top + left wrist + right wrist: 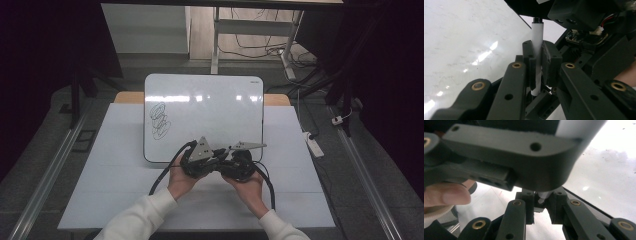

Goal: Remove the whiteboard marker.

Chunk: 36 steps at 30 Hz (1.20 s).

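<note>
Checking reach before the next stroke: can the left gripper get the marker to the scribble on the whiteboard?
Probably yes. Left gripper clamps the marker, but the right gripper grips its far end; the scribble lies unobstructed.

Whiteboard point(215, 107): glossy white w/ thin dark rim, black looping scribbles point(160, 121) on its left part. Table point(115, 170) under it: pale grey-white; light wood edge at far corners. Left gripper point(199, 159) & right gripper point(239, 162): black bodies, brass-coloured rivets on jaw links, grey 3-cornered plates on top, black cables. Marker point(537, 45) in left jaws: white barrel, black tip end. Sleeves point(145, 215): white/cream. Floor: dark grey. Power strip point(314, 144) far right: white.
</note>
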Each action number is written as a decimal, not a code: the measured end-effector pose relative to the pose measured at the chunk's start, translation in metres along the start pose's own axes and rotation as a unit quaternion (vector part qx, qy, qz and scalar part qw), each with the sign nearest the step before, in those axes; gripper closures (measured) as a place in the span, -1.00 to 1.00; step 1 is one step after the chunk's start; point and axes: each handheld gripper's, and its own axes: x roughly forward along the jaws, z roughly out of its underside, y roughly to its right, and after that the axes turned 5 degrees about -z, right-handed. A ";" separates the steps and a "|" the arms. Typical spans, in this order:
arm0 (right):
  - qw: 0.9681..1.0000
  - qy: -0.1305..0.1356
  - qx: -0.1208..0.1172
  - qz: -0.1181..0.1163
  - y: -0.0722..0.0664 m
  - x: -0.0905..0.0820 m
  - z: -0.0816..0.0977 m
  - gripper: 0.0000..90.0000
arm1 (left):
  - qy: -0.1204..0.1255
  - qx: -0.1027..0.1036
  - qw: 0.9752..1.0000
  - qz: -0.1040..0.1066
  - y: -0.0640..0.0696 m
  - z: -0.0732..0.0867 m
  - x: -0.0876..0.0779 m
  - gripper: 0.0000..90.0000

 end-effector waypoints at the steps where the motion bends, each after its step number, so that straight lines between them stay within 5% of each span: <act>1: 1.000 0.000 0.000 0.000 0.000 0.000 0.000 0.73 | 0.000 0.000 1.000 0.000 0.000 0.000 0.000 0.77; 3: 1.000 0.001 -0.003 0.001 0.000 0.000 0.000 0.74 | 0.006 -0.009 1.000 0.004 -0.002 0.000 -0.002 0.72; 4: 1.000 0.002 -0.008 0.003 0.001 -0.001 0.000 0.74 | 0.013 -0.019 1.000 0.006 -0.005 -0.001 -0.009 0.49; 7: 1.000 0.011 -0.023 0.005 0.001 -0.002 0.000 0.74 | 0.010 -0.036 0.999 0.001 -0.014 0.003 -0.029 0.22; 13: 0.998 0.038 -0.049 -0.004 0.004 -0.008 -0.004 0.74 | -0.016 -0.092 0.996 -0.011 -0.035 0.034 -0.071 -0.08; 17: 0.997 0.054 -0.060 -0.010 0.005 -0.011 -0.010 0.74 | -0.054 -0.126 0.990 -0.034 -0.045 0.076 -0.110 -0.19; 20: 0.995 0.067 -0.066 -0.014 0.004 -0.012 -0.016 0.74 | -0.067 -0.137 0.987 -0.040 -0.047 0.092 -0.121 -0.23; 21: 0.995 0.070 -0.068 -0.016 0.003 -0.012 -0.018 0.74 | -0.082 -0.148 0.985 -0.045 -0.049 0.106 -0.128 -0.25; 26: 0.992 0.087 -0.091 -0.026 -0.002 -0.011 -0.028 0.74 | -0.107 -0.153 0.981 -0.059 -0.048 0.129 -0.139 -0.30; 31: 0.988 0.104 -0.109 -0.035 -0.006 -0.006 -0.041 0.74 | -0.107 -0.146 0.981 -0.071 -0.048 0.135 -0.146 -0.33; 36: 0.984 0.107 -0.137 -0.029 -0.010 0.017 -0.067 0.74 | -0.112 -0.151 0.980 -0.072 -0.051 0.140 -0.145 -0.35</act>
